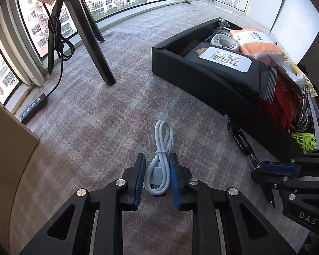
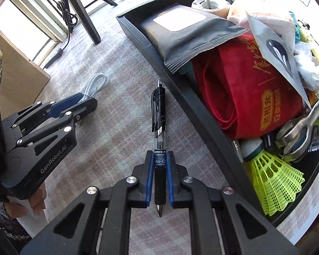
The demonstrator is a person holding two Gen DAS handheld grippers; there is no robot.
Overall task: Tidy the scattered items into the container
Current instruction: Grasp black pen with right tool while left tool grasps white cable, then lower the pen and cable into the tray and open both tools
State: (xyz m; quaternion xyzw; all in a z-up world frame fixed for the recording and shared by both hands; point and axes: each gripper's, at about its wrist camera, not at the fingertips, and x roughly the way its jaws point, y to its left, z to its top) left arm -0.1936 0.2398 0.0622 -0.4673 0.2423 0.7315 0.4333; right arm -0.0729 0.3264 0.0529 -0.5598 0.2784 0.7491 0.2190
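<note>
The left gripper (image 1: 156, 176) is pinching the bundled white cable (image 1: 159, 161) between its blue pads (image 1: 139, 182), the cable's far loop lying on the plaid cloth (image 1: 108, 116). The right gripper (image 2: 159, 178) is clamping the black pen (image 2: 158, 127) near its grip end, the tip pointing back toward the camera and the clip end lying on the cloth just beside the wall of the black box (image 2: 180, 89). The box is sitting to the right, crowded with a grey pouch (image 2: 189, 31), a red bag (image 2: 244, 89) and a yellow shuttlecock (image 2: 272, 180).
</note>
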